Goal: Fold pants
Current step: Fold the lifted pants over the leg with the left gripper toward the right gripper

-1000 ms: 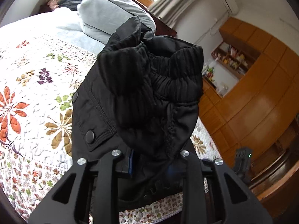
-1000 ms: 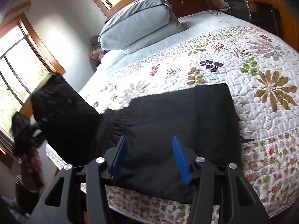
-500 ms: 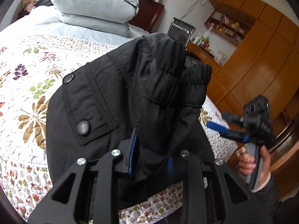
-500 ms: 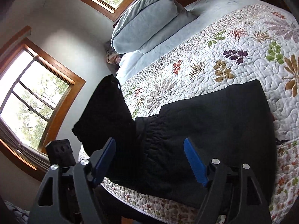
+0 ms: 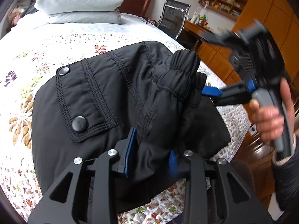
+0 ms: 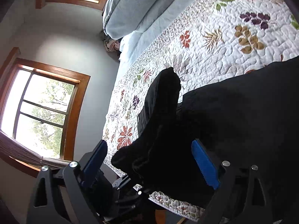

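Since a second ago the bunched waist end of the black pants (image 5: 119, 100) has come down from mid-air toward the quilt (image 5: 20, 71), and the right gripper (image 6: 149, 160) has swung in beside it with its jaws just spreading wide, while the left gripper (image 5: 151, 156) has let its jaws ease a little further apart.

In the left wrist view, at nine o'clock, the floral quilt covers the bed. At eleven o'clock two grey pillows (image 5: 80, 1) are stacked. The pants fill the centre, a snap-buttoned pocket flap (image 5: 82, 102) facing up and the gathered elastic waistband (image 5: 183, 74) rising toward one o'clock. At six o'clock the left gripper's blue pads (image 5: 129, 155) pinch a fold of the black cloth, which fills the narrow gap between them. At three o'clock a hand (image 5: 269, 115) holds the right gripper's handle, one blue finger reaching the waistband; whether it touches cannot be told. A black chair (image 5: 173, 20) stands at twelve o'clock, wooden cabinets (image 5: 271, 18) at two o'clock.

In the right wrist view, windows (image 6: 43, 110) sit at nine o'clock. The right gripper's jaws stand wide apart at six o'clock, a raised hump of the pants between them with neither pad pressing on it. The rest of the pants lies flat on the quilt toward three o'clock.
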`<state>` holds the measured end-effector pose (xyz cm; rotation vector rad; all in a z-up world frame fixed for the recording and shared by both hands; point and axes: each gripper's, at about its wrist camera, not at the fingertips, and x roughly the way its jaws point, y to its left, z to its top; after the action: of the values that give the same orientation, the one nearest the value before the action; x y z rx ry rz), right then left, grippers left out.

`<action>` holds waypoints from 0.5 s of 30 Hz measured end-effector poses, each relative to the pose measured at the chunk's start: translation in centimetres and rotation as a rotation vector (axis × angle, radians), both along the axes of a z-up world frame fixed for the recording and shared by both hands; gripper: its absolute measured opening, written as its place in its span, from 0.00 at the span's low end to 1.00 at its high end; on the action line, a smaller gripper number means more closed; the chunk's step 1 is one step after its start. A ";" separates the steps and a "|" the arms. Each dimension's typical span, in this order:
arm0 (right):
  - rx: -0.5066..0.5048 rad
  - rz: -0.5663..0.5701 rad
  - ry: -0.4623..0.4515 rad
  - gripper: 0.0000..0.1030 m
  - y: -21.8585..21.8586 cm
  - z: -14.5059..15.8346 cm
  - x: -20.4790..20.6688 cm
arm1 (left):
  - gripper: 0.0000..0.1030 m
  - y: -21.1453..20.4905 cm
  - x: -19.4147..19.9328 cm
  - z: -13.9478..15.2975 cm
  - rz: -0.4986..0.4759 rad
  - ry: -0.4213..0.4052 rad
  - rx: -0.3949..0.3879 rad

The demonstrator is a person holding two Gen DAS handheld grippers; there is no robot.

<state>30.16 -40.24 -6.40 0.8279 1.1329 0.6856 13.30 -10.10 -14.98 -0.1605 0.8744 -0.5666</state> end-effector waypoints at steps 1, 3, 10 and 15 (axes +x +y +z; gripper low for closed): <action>-0.006 0.005 0.023 0.89 0.4 -0.4 0.5 | 0.30 -0.2 0.1 -0.1 -0.003 -0.001 0.007; -0.040 0.017 0.052 0.90 1.3 -1.0 1.3 | 0.31 -0.4 0.0 -0.2 -0.006 -0.003 0.015; -0.114 0.082 0.063 0.65 4.4 -2.1 1.8 | 0.35 -0.8 -0.1 -0.4 -0.017 0.000 0.036; -0.126 0.062 0.063 0.41 3.9 -2.3 2.2 | 0.54 -0.9 -0.3 -0.3 0.003 0.018 0.076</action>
<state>32.36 -36.29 -8.69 0.7141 1.2500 0.6366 13.05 -11.02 -15.23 -0.0986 0.9119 -0.5290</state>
